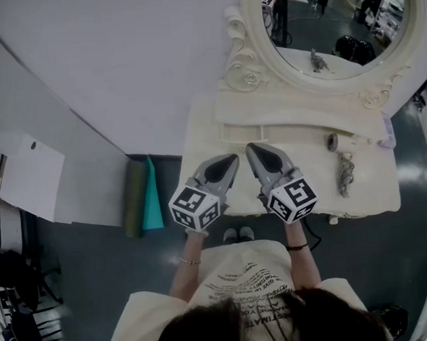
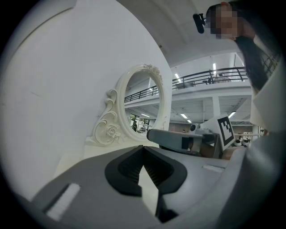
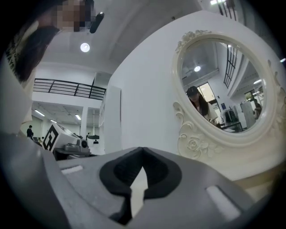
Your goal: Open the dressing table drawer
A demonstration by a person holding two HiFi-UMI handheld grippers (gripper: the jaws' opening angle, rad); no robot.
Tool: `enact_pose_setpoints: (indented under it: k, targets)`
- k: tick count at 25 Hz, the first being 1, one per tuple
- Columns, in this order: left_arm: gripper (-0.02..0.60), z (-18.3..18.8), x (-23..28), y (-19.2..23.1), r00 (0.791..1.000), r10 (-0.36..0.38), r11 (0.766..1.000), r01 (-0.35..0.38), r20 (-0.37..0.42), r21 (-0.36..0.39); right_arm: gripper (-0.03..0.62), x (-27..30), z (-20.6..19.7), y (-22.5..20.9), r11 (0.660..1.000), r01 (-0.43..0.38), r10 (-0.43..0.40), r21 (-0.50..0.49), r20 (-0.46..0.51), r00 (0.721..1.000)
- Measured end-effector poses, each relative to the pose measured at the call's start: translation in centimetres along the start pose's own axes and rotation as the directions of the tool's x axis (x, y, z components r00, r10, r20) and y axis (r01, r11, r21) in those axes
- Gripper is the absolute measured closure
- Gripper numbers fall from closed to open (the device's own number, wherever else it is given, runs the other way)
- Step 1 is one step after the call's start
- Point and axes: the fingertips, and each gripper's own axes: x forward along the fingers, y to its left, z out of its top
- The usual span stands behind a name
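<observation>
Drawer front is hidden from me under the near edge of the dressing table [image 1: 315, 174], and with left gripper [image 1: 231, 160] and right gripper [image 1: 253, 149] both closed empty above its top, I risk reaching down blind and knocking that edge.

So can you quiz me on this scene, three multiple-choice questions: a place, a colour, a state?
1. Where is the teal roll? A on the mirror; B on the floor beside the table; C in a gripper.
2. The mirror frame is: A cream; B black; C red.
3. The right gripper has jaws: A wide apart; B shut, empty; C shut on a handle.
Answers: B, it lies on the floor left of the table; A, the carved frame is pale cream; B, they meet with nothing between.
</observation>
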Motion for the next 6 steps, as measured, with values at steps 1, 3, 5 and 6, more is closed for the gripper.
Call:
enact_pose_setpoints:
  k: [1, 3, 5, 6]
  targets:
    - [0.580, 0.09, 0.04, -0.07, 1.000, -0.002, 1.000, 0.002, 0.001, 0.002, 0.592, -0.03, 0.02, 0.05, 1.000, 0.000, 0.000, -0.006, 0.000, 1.000]
    - [0.580, 0.11, 0.08, -0.14, 1.000, -0.004, 1.000, 0.004, 0.000, 0.004, 0.592, -0.09, -0.03, 0.12, 1.000, -0.002, 0.002, -0.008, 0.000, 1.000]
    - [0.580, 0.10, 0.10, -0.19, 1.000, -0.006, 1.000, 0.006, -0.002, 0.005, 0.592, -0.09, -0.08, 0.15, 1.000, -0.004, 0.004, -0.010, -0.002, 1.000]
    - [0.580, 0.10, 0.12, -0.21, 1.000, -0.007, 1.000, 0.007, -0.002, 0.006, 0.592, -0.08, -0.10, 0.16, 1.000, -0.005, 0.005, -0.012, -0.003, 1.000]
